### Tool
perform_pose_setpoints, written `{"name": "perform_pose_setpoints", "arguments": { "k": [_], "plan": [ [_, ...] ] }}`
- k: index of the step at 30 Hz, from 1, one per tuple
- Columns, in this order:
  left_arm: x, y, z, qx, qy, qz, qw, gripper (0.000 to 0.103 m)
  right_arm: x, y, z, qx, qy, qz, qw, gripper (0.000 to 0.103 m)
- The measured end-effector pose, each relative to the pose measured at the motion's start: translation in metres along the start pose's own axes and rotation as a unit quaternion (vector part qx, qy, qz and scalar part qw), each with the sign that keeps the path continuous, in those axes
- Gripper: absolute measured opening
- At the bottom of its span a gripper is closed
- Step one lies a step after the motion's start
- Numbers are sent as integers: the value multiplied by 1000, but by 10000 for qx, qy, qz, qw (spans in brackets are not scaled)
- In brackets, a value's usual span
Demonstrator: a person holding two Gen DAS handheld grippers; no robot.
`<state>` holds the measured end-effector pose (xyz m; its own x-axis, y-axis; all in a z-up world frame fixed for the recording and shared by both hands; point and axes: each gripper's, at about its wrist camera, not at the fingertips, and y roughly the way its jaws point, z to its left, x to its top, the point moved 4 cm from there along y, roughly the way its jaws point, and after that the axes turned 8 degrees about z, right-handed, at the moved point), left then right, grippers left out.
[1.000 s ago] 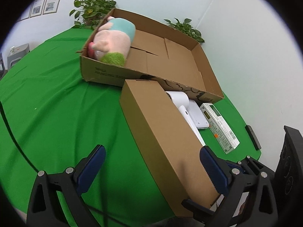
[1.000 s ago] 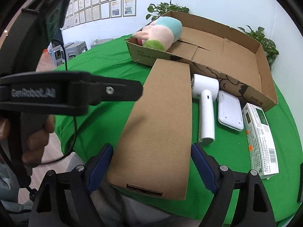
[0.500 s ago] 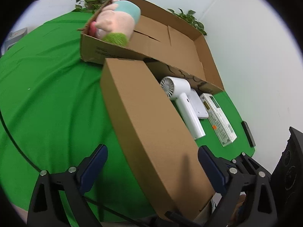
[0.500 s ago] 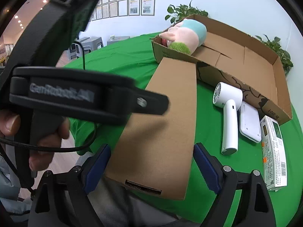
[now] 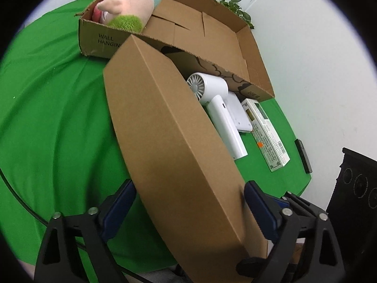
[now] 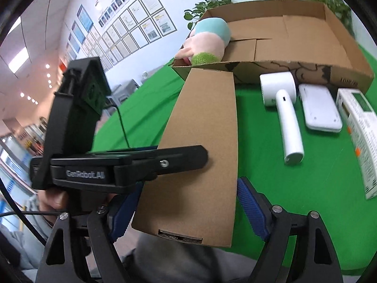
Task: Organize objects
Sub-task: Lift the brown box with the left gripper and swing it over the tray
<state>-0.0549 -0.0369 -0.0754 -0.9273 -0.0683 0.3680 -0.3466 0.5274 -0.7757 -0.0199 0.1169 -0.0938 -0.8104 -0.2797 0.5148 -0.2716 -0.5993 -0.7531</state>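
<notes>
Because the long flat brown cardboard box [image 5: 174, 141] is too wide for one tool, both the left tool [image 5: 188, 210] and right tool [image 6: 186, 210] clamp its near end, tilting it above the green bench [image 5: 47, 118] toward the open cardboard tray [image 6: 306, 37].

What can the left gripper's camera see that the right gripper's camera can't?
Only the left wrist view shows the dark speaker and a thin black bar at the table's edge. Only the right wrist view shows the framed papers on the wall and the left gripper from outside. Both show the long box, plush toy, open carton and hair dryer.
</notes>
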Motion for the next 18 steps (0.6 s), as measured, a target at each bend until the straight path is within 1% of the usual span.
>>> {"name": "perform_pose_setpoints", "arguments": {
  "k": [7, 12, 14, 18],
  "plan": [
    [-1, -7, -2, 28, -116, -127, 9998, 84, -4, -3, 5, -38, -5, -55, 10000, 80],
    [3, -25, -12, 193, 110, -359, 9991, 79, -3, -8, 17, -184, -200, -198, 9994, 80],
    [5, -35, -18, 322, 235, -486, 9980, 77, 0, -11, 20, -227, -244, -257, 9991, 79],
    [13, -52, -25, 354, 345, -698, 9963, 74, 7, -17, 26, -350, -360, -405, 9979, 78]
  ]
}}
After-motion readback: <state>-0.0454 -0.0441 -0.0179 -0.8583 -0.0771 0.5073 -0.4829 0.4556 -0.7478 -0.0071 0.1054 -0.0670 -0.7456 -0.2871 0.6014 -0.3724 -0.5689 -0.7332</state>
